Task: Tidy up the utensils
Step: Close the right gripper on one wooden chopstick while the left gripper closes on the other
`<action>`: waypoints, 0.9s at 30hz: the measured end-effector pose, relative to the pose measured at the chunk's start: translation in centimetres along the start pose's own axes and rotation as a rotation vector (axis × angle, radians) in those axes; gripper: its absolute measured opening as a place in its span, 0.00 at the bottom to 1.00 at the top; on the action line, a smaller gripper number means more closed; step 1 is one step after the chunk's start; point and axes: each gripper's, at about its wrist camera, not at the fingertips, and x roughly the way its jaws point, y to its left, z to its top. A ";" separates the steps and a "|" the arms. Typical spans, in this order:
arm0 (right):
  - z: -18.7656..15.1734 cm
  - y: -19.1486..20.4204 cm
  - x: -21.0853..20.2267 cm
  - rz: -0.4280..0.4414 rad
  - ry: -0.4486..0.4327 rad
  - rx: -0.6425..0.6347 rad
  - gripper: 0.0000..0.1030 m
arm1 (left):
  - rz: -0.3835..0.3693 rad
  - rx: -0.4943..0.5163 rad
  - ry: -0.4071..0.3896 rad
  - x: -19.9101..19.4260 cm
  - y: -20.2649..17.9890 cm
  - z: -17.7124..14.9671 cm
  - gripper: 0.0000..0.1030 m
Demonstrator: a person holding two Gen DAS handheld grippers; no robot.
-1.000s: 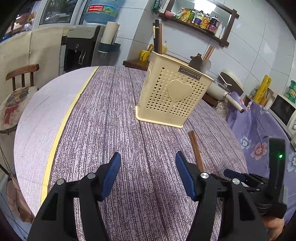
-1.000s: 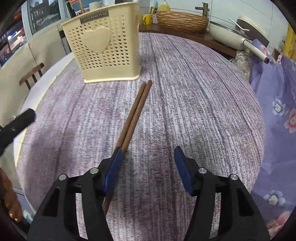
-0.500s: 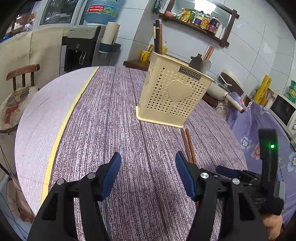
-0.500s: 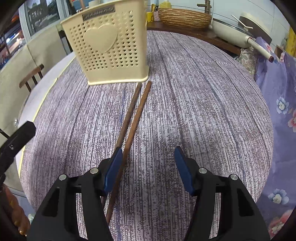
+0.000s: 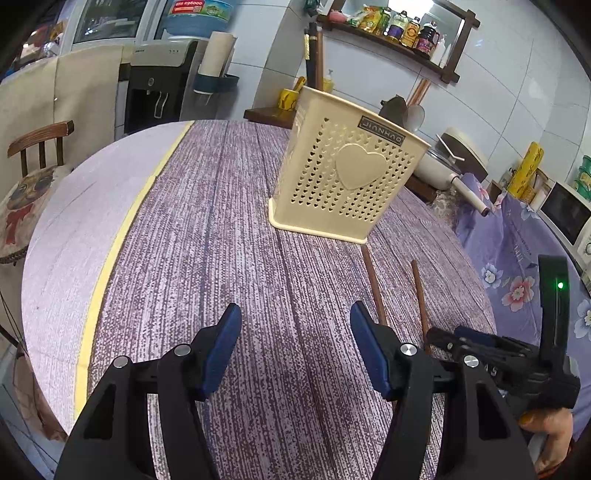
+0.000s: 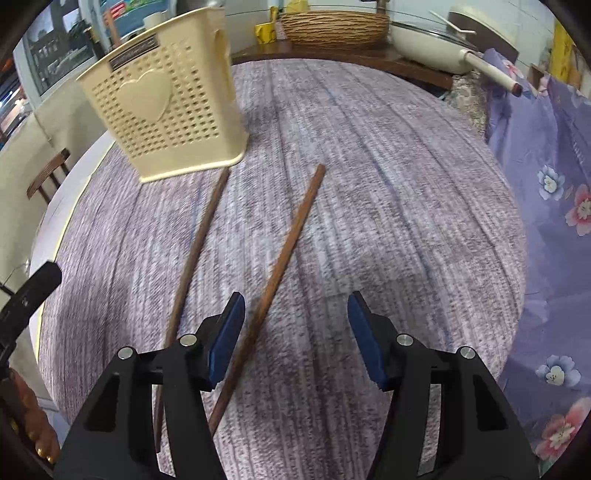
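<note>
Two brown wooden chopsticks lie on the purple tablecloth, spread apart in a V: a left chopstick (image 6: 195,251) whose far end touches the holder's base, and a right chopstick (image 6: 280,258). Both show in the left wrist view, left chopstick (image 5: 373,284) and right chopstick (image 5: 419,295). A cream perforated utensil holder (image 6: 166,110) with a heart stands upright beyond them, also in the left wrist view (image 5: 347,173). My right gripper (image 6: 295,332) is open, its left finger over the right chopstick's near part. My left gripper (image 5: 295,343) is open and empty, left of the chopsticks.
The round table (image 5: 74,229) has a yellow-edged bare strip at left. A wooden chair (image 5: 33,162) stands beyond its left edge. A woven basket (image 6: 332,26) and a white pan (image 6: 436,48) sit on a counter behind. A floral cloth (image 6: 554,184) lies at right.
The two chopsticks, lying close together before, have spread apart into a V. My right gripper has shifted right, so the right chopstick now runs between its fingers. The left gripper has barely moved.
</note>
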 end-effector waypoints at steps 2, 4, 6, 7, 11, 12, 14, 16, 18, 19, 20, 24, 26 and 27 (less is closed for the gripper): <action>0.6 -0.6 0.2 0.003 -0.003 0.036 0.57 | 0.001 0.023 0.013 0.4 -0.5 0.2 0.59; 1.3 -1.2 0.7 0.017 0.000 0.086 0.56 | 0.000 0.031 0.016 0.5 -0.8 0.3 0.59; 2.0 -1.2 1.2 0.012 -0.005 0.102 0.53 | -0.007 0.031 0.020 0.6 -1.0 0.4 0.59; 2.5 -0.9 1.5 -0.003 -0.013 0.102 0.52 | -0.007 0.030 0.020 0.7 -1.1 0.4 0.59; 4.2 -0.2 3.3 -0.032 -0.012 0.113 0.39 | -0.002 0.034 0.021 0.7 -1.1 0.3 0.59; 4.5 0.0 3.8 -0.046 -0.009 0.113 0.37 | -0.002 0.033 0.023 0.8 -1.1 0.3 0.59; 5.2 0.5 4.3 -0.095 -0.020 0.097 0.33 | -0.001 0.036 0.028 0.9 -1.1 0.3 0.59; 5.6 0.9 4.7 -0.111 -0.024 0.080 0.31 | 0.005 0.039 0.031 1.1 -1.2 0.3 0.59; 6.1 1.3 5.1 -0.130 -0.027 0.056 0.24 | 0.002 0.039 0.039 1.4 -1.3 0.3 0.59; 6.4 1.4 5.3 -0.126 -0.028 0.049 0.21 | 0.000 0.039 0.043 1.5 -1.4 0.4 0.59; 6.5 1.4 5.3 -0.124 -0.026 0.045 0.14 | -0.002 0.040 0.048 1.6 -1.5 0.4 0.59; 7.0 1.1 5.6 -0.093 -0.008 0.012 0.10 | -0.016 0.061 0.070 2.5 -2.4 0.7 0.59; 6.9 0.4 5.4 -0.076 0.006 0.002 0.09 | -0.031 0.073 0.088 3.1 -3.0 0.9 0.59; 6.8 0.1 5.3 -0.073 0.010 0.001 0.09 | -0.039 0.081 0.097 3.4 -3.4 1.1 0.59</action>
